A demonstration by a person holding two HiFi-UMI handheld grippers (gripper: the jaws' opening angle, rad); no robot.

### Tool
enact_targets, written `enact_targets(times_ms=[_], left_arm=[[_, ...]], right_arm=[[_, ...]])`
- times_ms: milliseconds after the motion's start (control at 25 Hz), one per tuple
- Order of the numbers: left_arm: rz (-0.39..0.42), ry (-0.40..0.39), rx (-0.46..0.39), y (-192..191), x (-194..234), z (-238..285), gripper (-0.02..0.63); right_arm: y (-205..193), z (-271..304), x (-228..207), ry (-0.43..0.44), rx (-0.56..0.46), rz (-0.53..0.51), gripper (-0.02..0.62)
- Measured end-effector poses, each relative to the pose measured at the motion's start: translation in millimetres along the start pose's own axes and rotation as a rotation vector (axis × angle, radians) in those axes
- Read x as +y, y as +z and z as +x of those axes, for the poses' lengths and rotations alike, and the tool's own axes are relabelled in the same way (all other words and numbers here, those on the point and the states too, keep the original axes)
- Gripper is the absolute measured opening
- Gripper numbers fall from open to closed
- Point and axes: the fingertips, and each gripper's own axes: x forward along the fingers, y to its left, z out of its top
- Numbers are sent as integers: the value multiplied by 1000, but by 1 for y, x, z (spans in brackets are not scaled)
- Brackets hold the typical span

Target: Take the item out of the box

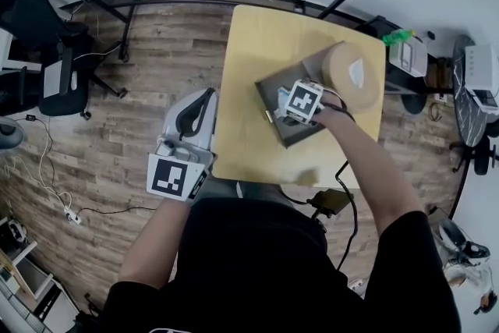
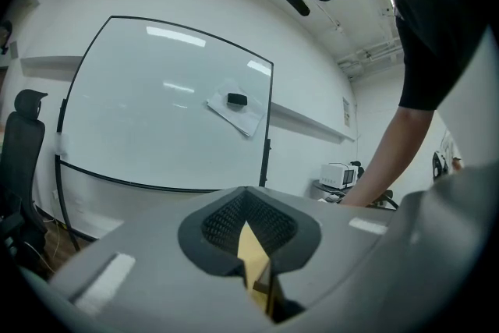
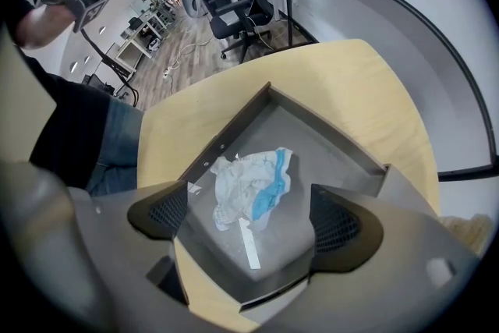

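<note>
The right gripper (image 3: pixel 249 218) hangs over the open grey box (image 3: pixel 331 132), its jaws wide apart and touching nothing. The crumpled white-and-blue item (image 3: pixel 251 185) lies on the box floor between them, with a thin white strip (image 3: pixel 248 242) just on its near side. Bare floor surrounds the item out to the walls. The left gripper (image 2: pixel 251 234), jaws pressed together and empty, is held just beside the left edge of the surface (image 3: pixel 351 82).
</note>
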Motion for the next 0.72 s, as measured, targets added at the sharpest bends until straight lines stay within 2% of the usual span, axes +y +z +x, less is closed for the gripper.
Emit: enact_targets(times_ms=[200,360,440,480,520,720], left_arm=[[-8,-7,13,-6,-2,-1,-2],[-5,-8,49,-12,-2,-5,-2],[-4,-8,52,-13,-1,-5,-2],[-3,-8,48,-12,0,-5,-1],[-4,-8,38,-10,0,-5,-2],[-6,-16,47,-12,-3,-3,-2]], right_arm=[[2,13,-4,6,-7,-14,469],[-6,16,-26,-107,45,-37,429],[-7,16,-32,-142,55,-52,366],[-6,16,-33,-151,54,-60,308],[-5,16,-32,-155,53,-65,285],[-1,19,-16,-91,27,-58,159]])
